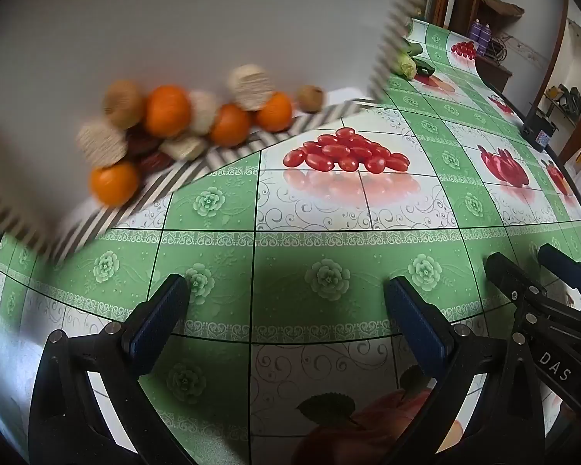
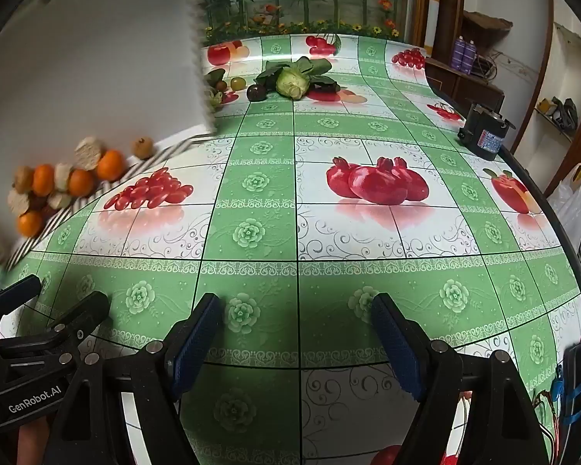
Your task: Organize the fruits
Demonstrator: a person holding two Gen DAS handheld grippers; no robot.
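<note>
A blurred pile of fruit lies at the left on a grey-white sheet with a striped border (image 1: 162,186): several oranges (image 1: 166,110), fruits in foam nets (image 1: 251,85), brown round fruits (image 1: 310,97) and dark red ones (image 1: 151,157). The same pile shows small in the right wrist view, with an orange (image 2: 110,164) near its top. My left gripper (image 1: 286,286) is open over the printed tablecloth, well short of the pile, with nothing between its pads. My right gripper (image 2: 295,302) is open too, empty, just to the right of the left gripper (image 2: 67,290).
The sheet (image 2: 97,38) rises like a wall at the left, blurred. At the table's far end lie a cabbage (image 2: 290,81), a dark round fruit (image 2: 256,92) and small fruits (image 2: 237,83). A black device (image 2: 484,131) sits at the right edge, with a plastic bag (image 2: 573,201) beyond.
</note>
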